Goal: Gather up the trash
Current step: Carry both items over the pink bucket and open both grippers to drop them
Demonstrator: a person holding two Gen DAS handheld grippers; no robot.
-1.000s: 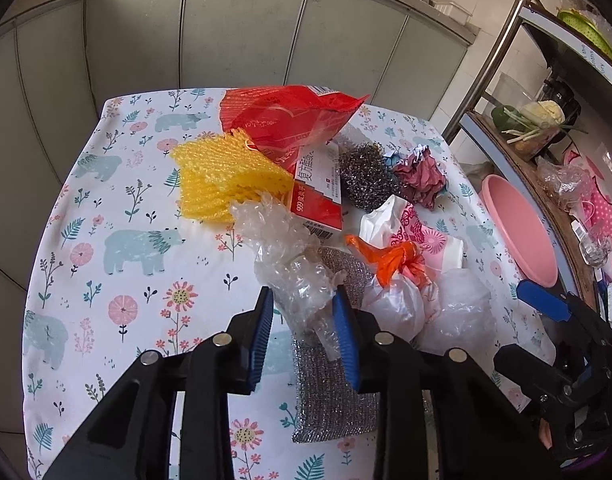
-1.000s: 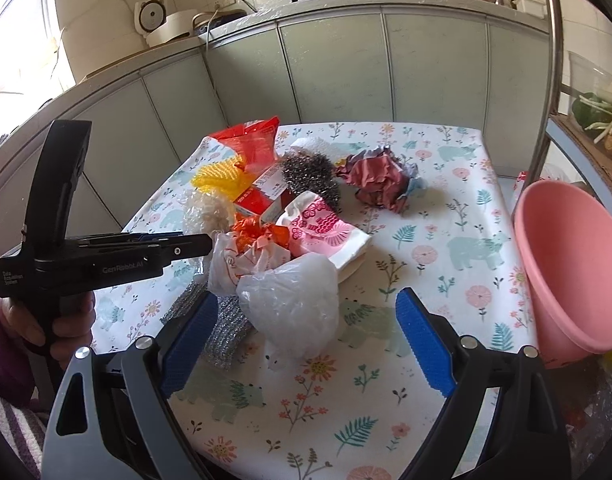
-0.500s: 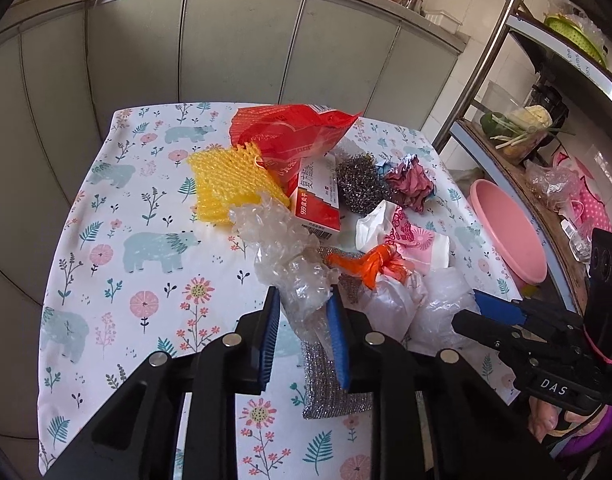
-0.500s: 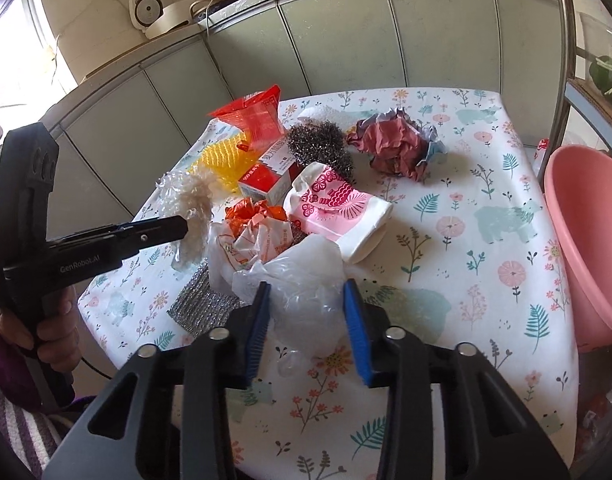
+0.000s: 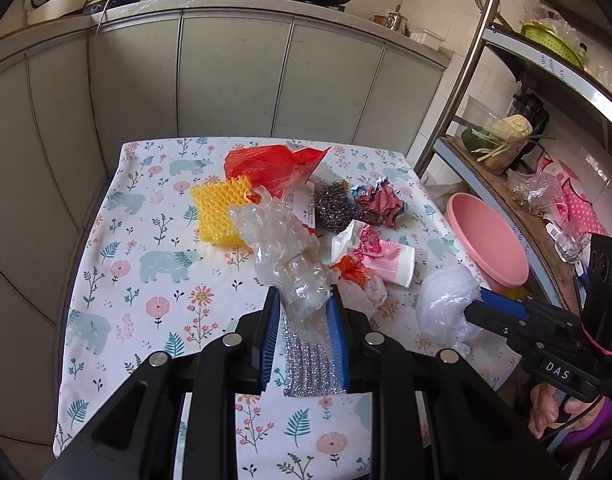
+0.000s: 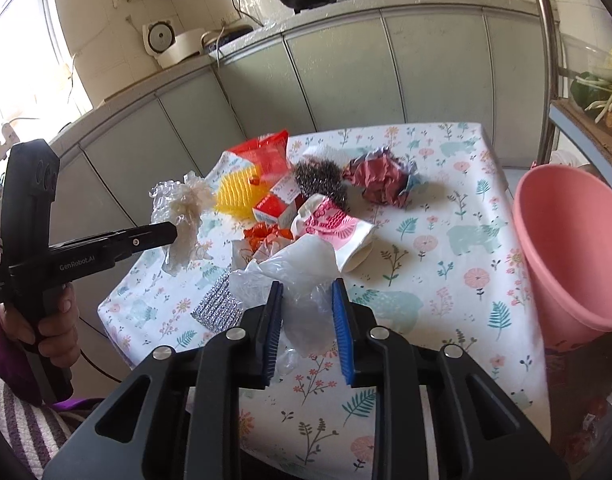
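Left tongs (image 5: 301,332) pinch a crumpled clear bubble wrap (image 5: 281,248), right tongs (image 6: 308,326) a filmy white plastic bag (image 6: 301,268); both need firm grips clearing the tabletop's (image 5: 117,240) right edge toward the round pink plastic basin (image 6: 574,248).

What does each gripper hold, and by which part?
The left gripper pinches the bubble wrap by its near, lower end. The right gripper clamps the clear plastic bag by its near side.

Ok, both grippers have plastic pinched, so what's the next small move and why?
Probably carry the right gripper, shut on the clear plastic bag, sideways over the pink basin and release. The basin sits open at the table's right edge, and the left gripper already holds the bubble wrap lifted clear.
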